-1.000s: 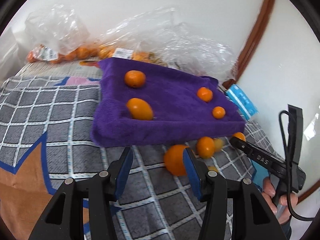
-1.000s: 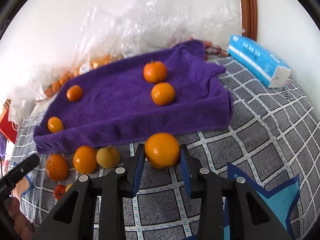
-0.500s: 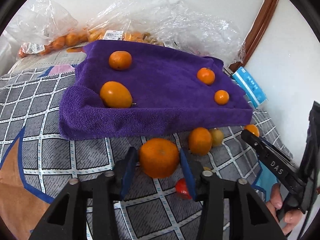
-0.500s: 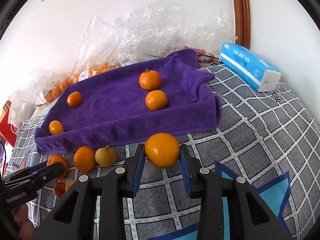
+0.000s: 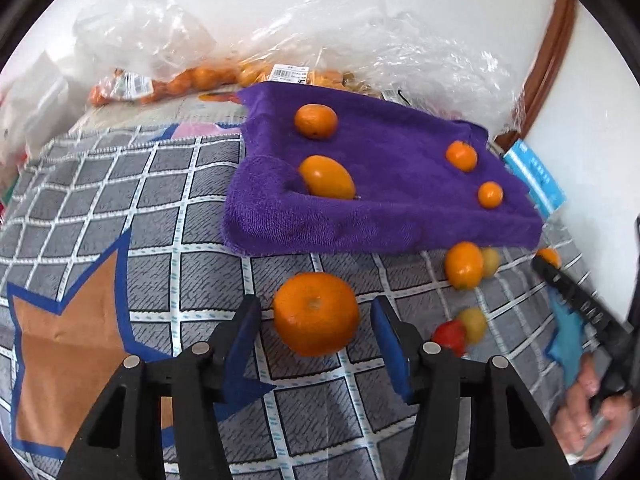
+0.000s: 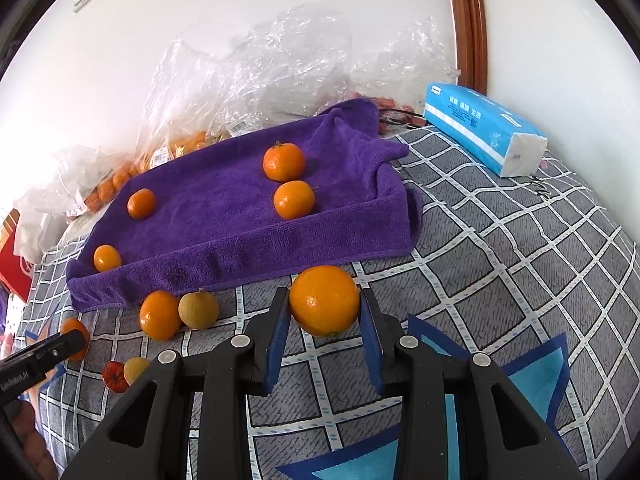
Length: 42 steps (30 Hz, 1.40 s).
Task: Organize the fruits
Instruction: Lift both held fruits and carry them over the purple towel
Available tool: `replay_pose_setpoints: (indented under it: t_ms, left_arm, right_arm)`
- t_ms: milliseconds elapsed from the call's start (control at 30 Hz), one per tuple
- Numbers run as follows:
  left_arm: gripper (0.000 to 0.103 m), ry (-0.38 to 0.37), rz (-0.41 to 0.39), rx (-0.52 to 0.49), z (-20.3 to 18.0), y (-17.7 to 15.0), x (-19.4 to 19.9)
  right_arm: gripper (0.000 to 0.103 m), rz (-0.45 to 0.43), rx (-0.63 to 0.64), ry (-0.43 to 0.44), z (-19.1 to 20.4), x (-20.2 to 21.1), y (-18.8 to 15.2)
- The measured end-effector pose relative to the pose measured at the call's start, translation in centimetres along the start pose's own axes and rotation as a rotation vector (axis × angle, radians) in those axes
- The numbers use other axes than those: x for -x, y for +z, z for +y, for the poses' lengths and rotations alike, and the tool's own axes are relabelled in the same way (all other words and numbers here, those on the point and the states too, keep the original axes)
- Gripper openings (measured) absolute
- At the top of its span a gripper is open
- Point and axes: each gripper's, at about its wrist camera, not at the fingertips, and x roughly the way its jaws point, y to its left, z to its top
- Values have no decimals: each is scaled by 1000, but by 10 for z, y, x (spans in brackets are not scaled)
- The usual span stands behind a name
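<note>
My left gripper (image 5: 316,332) is open, with a large orange (image 5: 316,314) lying on the checked cloth between its jaws, gaps on both sides. My right gripper (image 6: 325,320) is shut on another large orange (image 6: 324,300), held just in front of the purple towel (image 6: 224,216). Several small oranges lie on the towel (image 5: 400,184). Loose fruit lies along its front edge: an orange (image 6: 160,315), a yellowish fruit (image 6: 199,311), a small red fruit (image 6: 114,376). The same orange (image 5: 464,265) and red fruit (image 5: 450,336) show in the left wrist view.
Clear plastic bags with oranges (image 5: 192,80) lie behind the towel by the wall. A blue tissue pack (image 6: 480,128) lies at the right. The other gripper (image 5: 576,304) shows at the left view's right edge. The grey checked cover (image 6: 520,248) spans the surface.
The left gripper closed in on the large orange, which now sits between its open jaws with wider gaps. The right gripper keeps its orange and has drawn slightly back from the towel.
</note>
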Motion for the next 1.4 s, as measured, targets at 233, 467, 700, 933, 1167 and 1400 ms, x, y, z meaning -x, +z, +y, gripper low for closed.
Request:
replay_pose_setpoints:
  t_ms: [233, 467, 700, 933, 1167, 1400]
  left_arm:
    - [39, 6, -25, 11, 4, -2, 3]
    - [39, -105, -106, 66, 16, -4, 17]
    - [39, -132, -152, 49, 11, -5, 25]
    - [39, -143, -181, 50, 11, -7, 32]
    - [39, -170, -200, 53, 11, -8, 36]
    - [39, -186, -222, 68, 14, -8, 41]
  right_arm:
    - [34, 1, -23, 15, -4, 1, 0]
    - [34, -31, 11, 21, 3, 7, 0]
    - [34, -72, 53, 43, 12, 16, -1]
    - [34, -98, 72, 73, 17, 21, -3]
    - [34, -119, 83, 103, 20, 26, -4]
    - [34, -167, 99, 157, 24, 36, -7]
